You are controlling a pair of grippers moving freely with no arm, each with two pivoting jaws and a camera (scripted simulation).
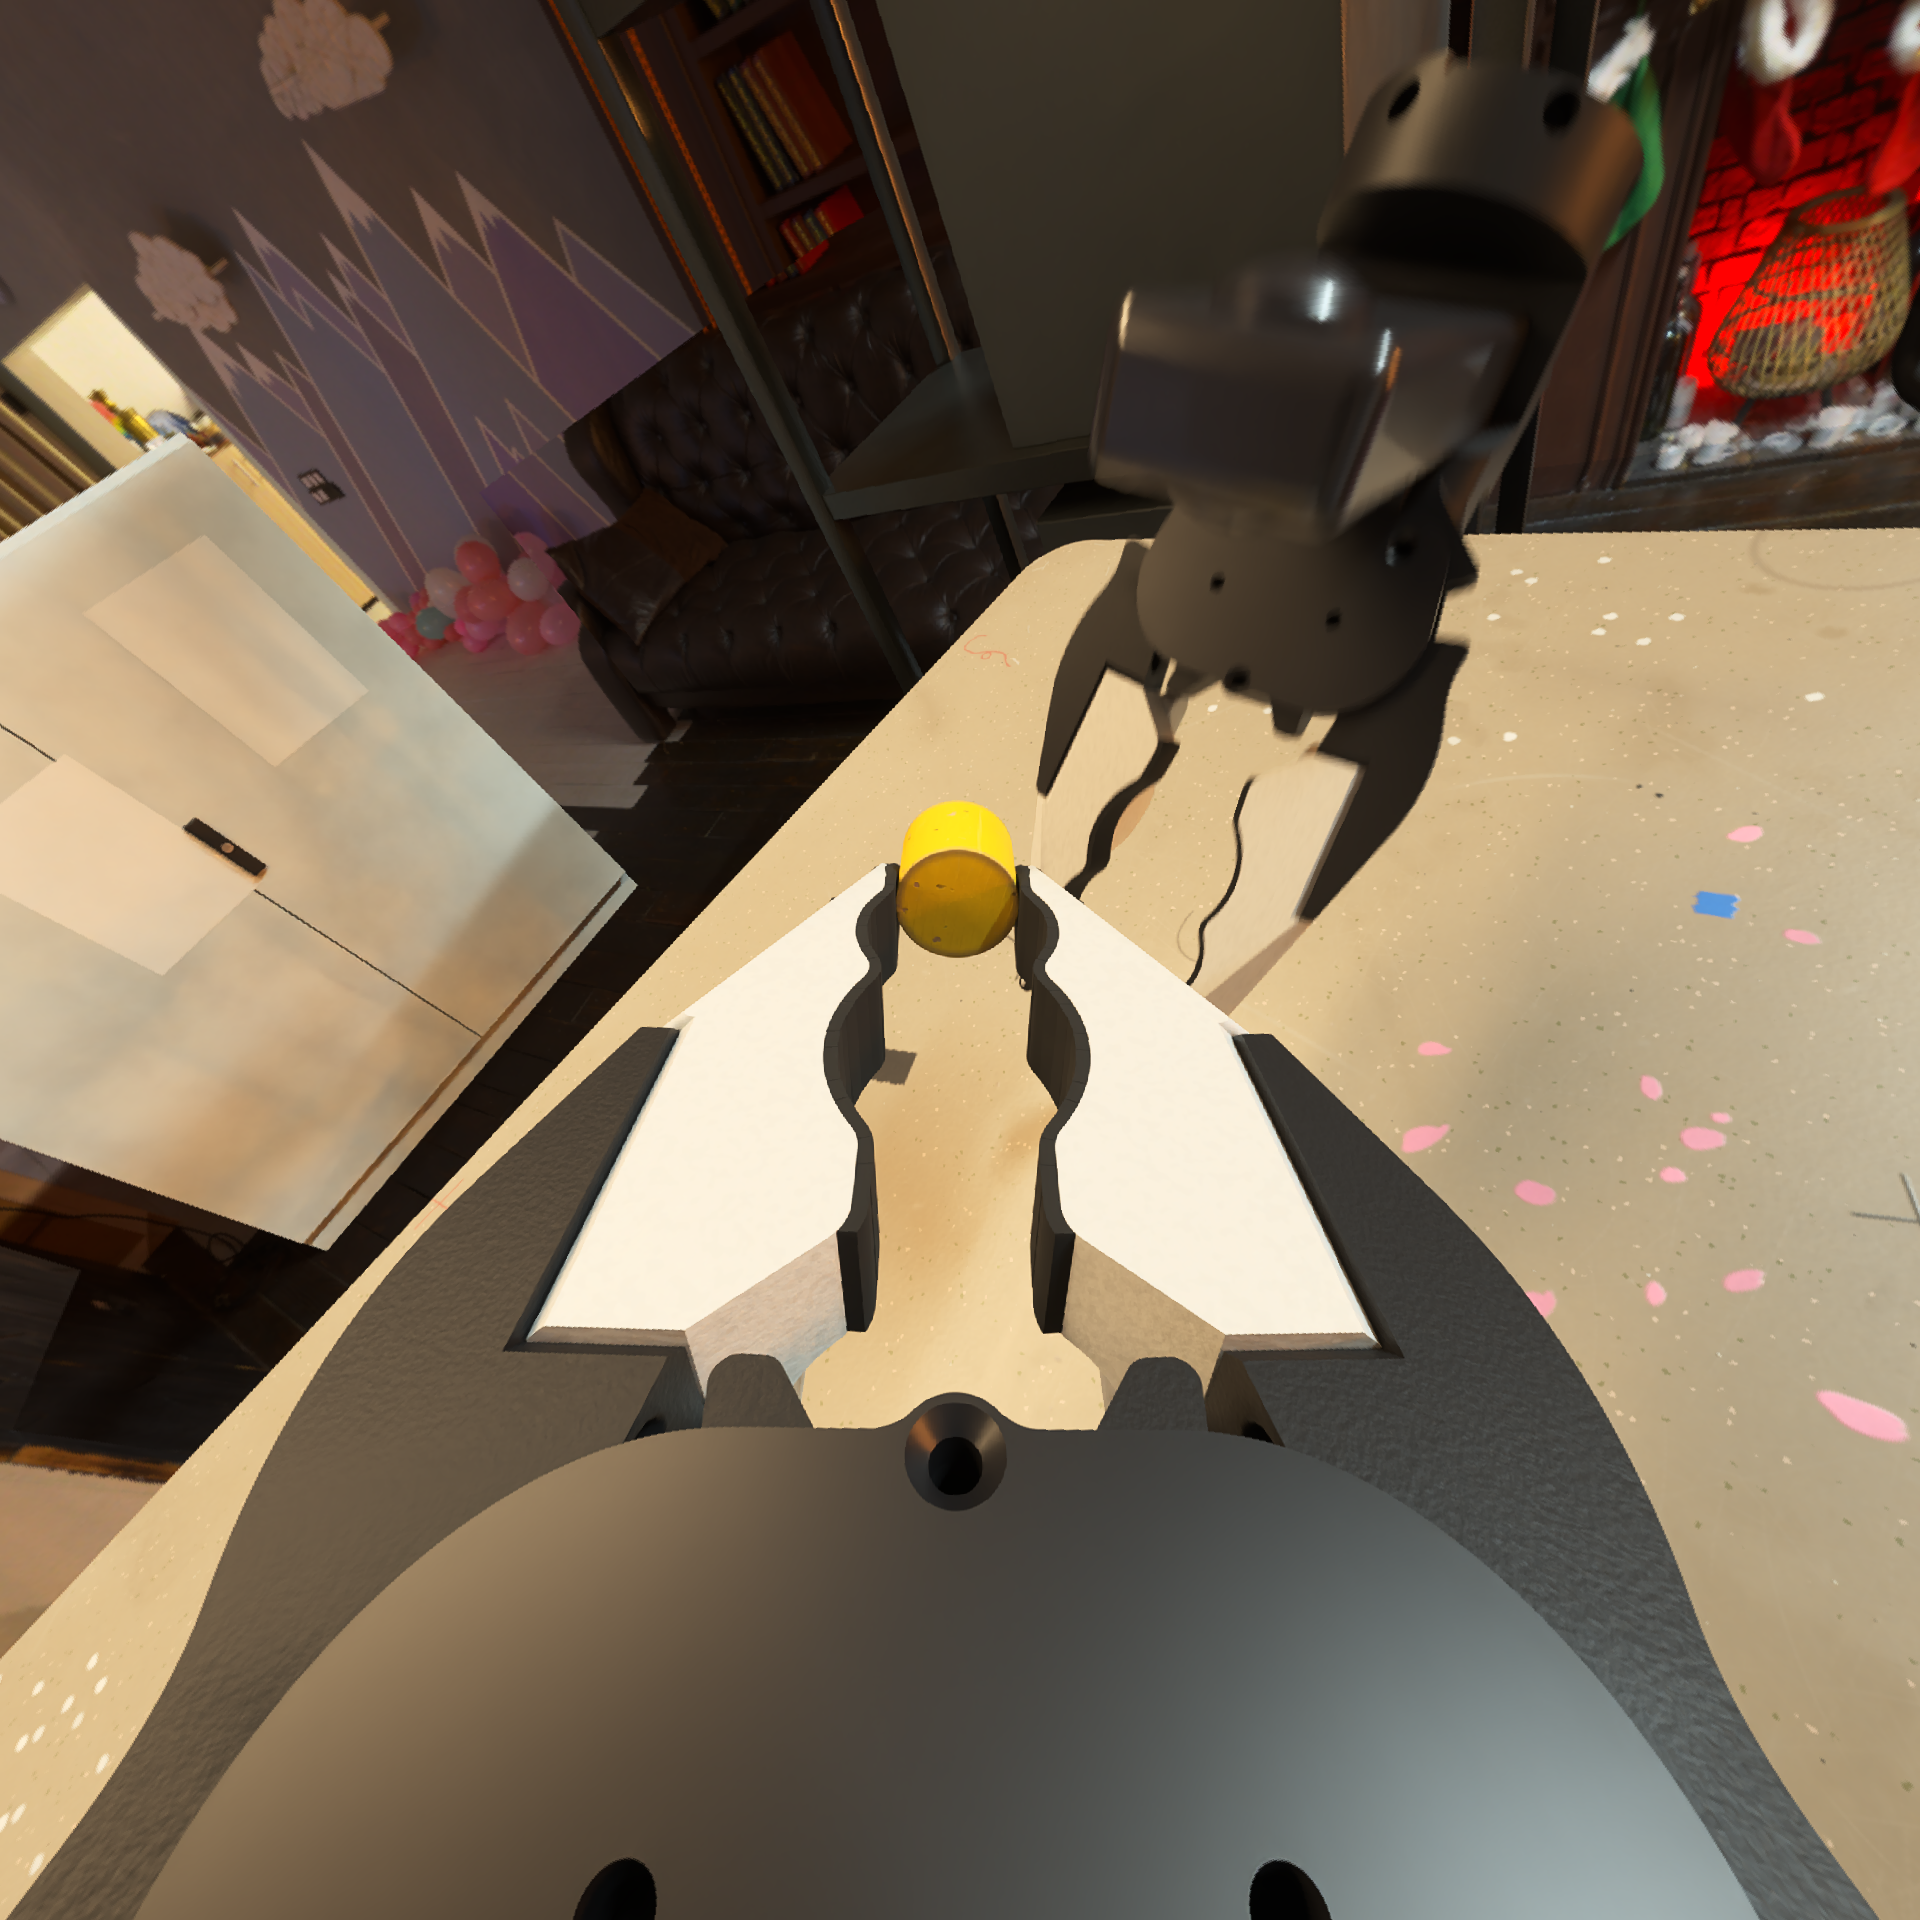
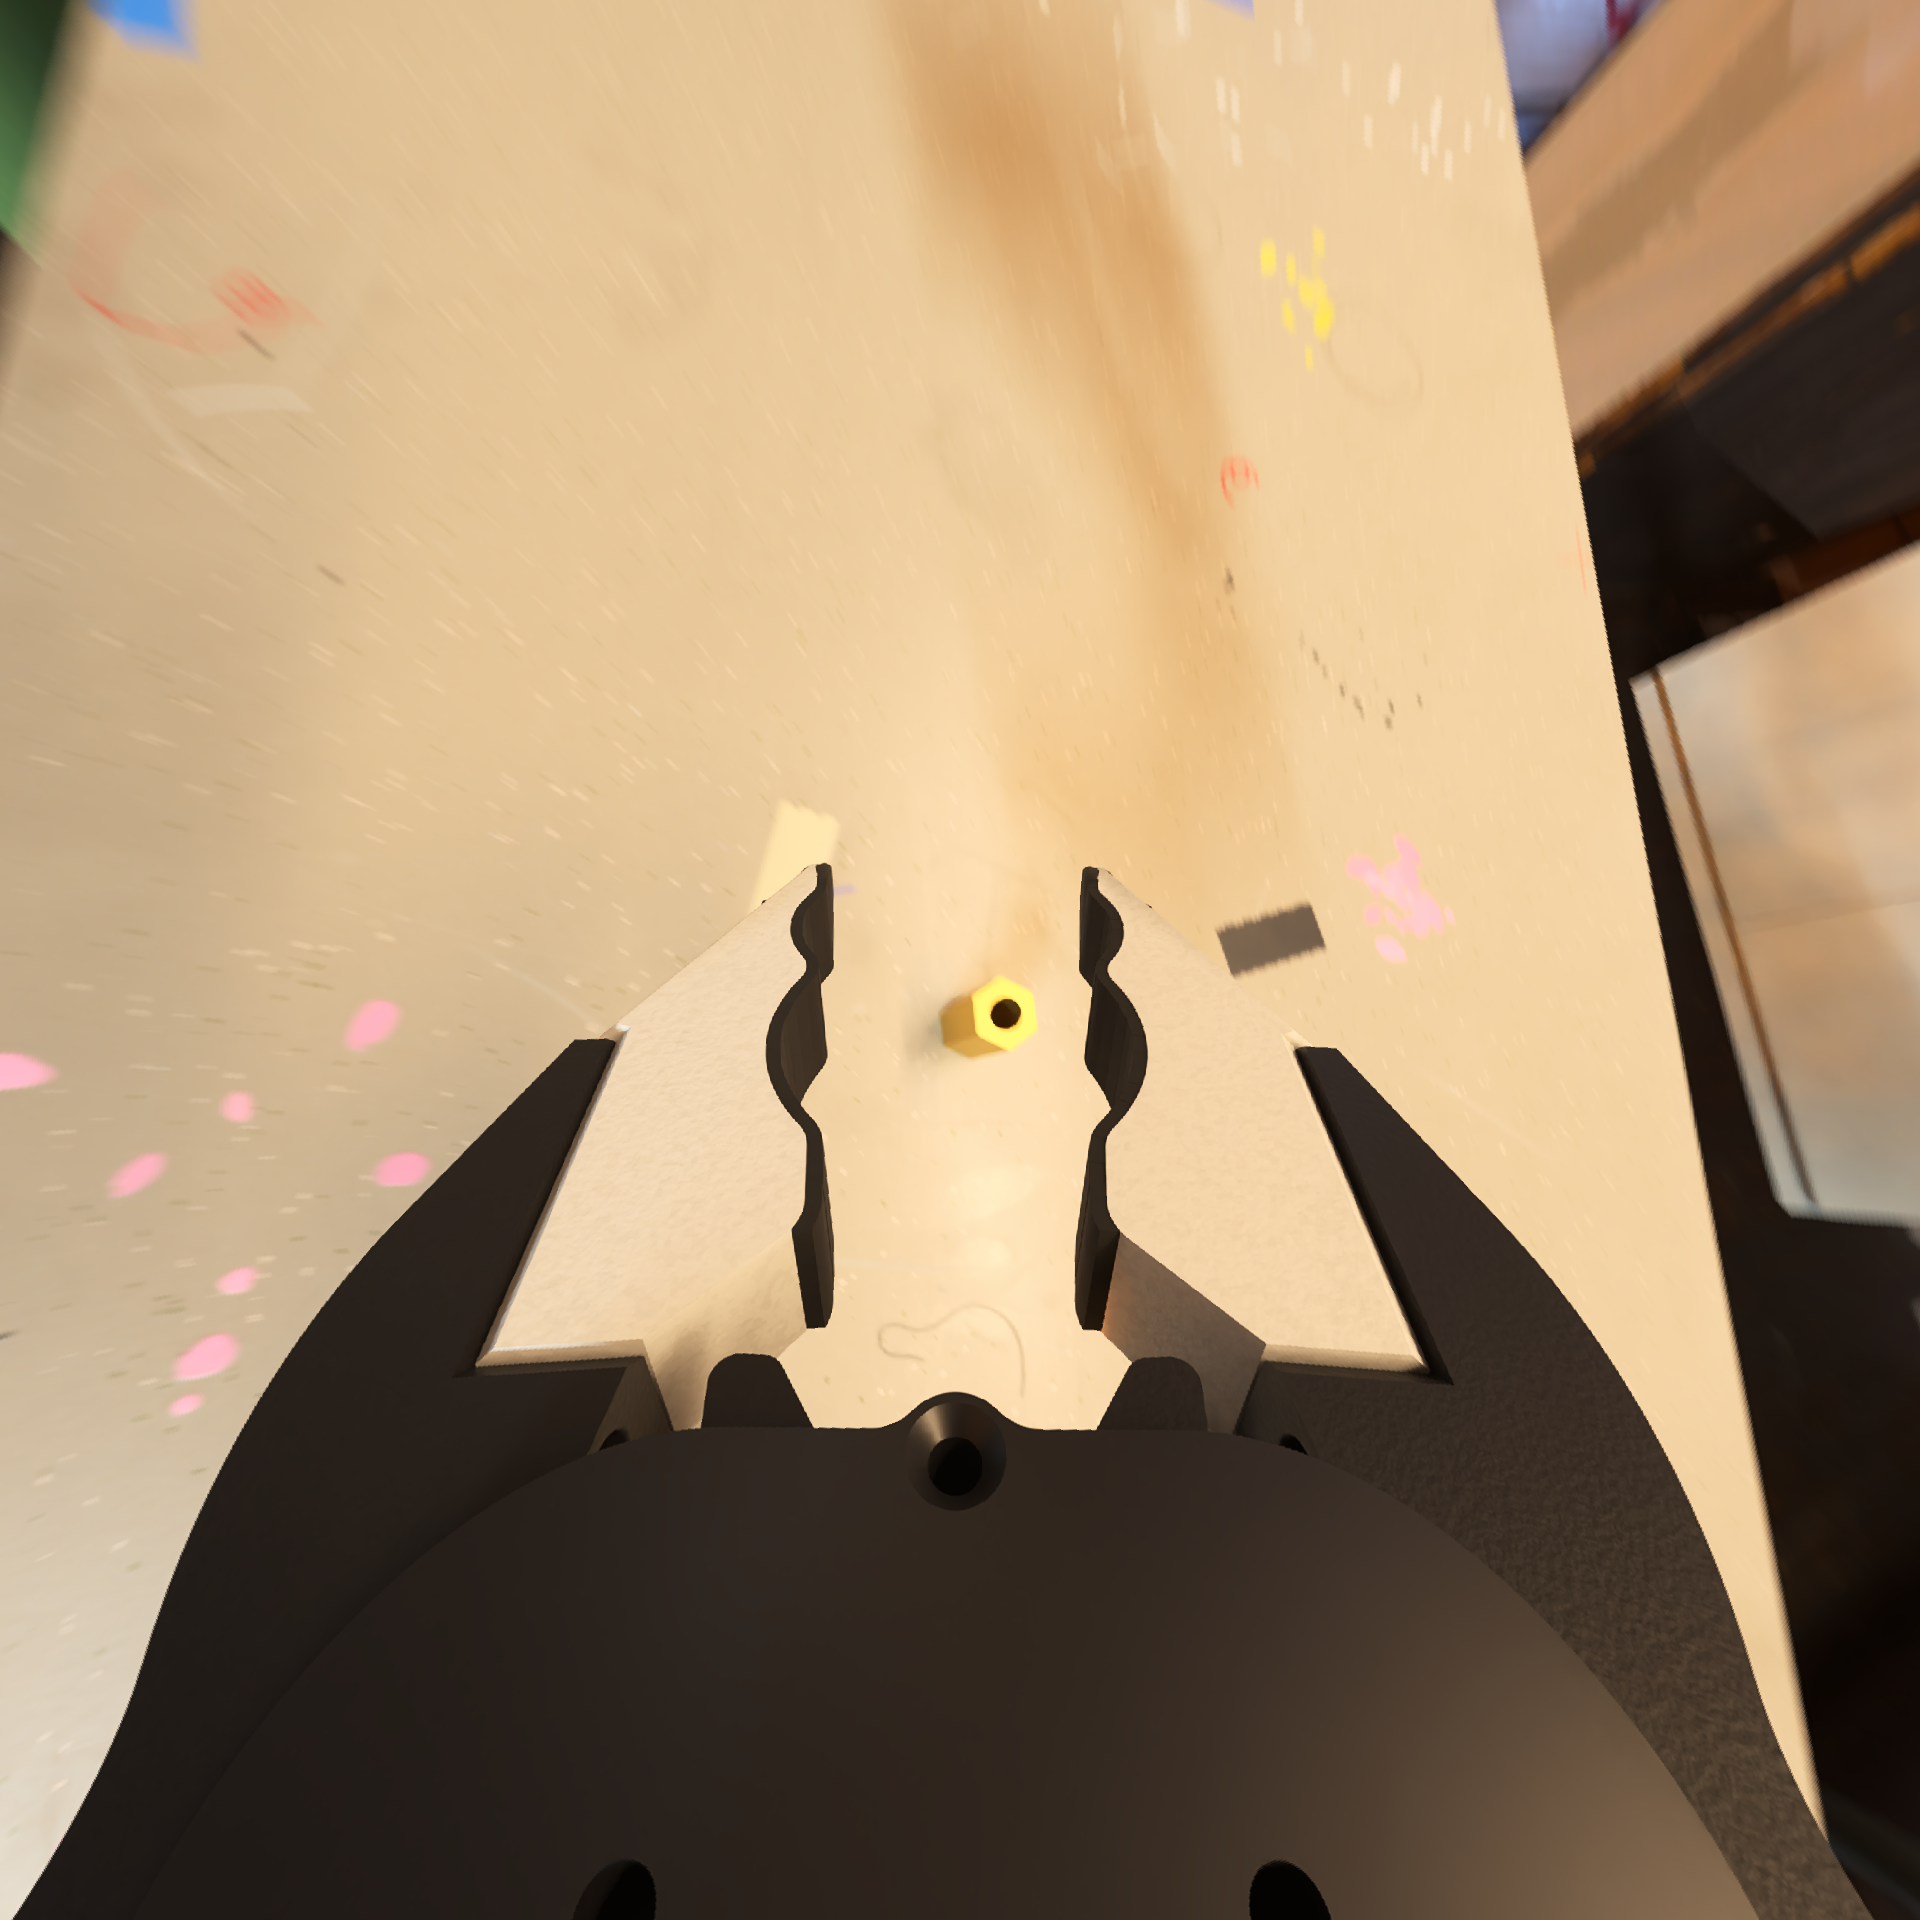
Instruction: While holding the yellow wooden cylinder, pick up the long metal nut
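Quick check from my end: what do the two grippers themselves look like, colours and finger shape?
Both match. The left gripper and right gripper have rounded dark grey bodies with a small central hole, white wedge-shaped fingers in dark outer frames, and black wavy, scalloped inner pads. No cables or markings show.

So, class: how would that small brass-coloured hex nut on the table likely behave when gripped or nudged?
The long metal nut looks rigid. Its flat hexagonal sides probably resist rolling. Being small between the right gripper and its wide-open jaws, it may slip or skid if nudged.

Nut (image 2: 990,1015) on table (image 2: 520,623), seemingly between jaws.
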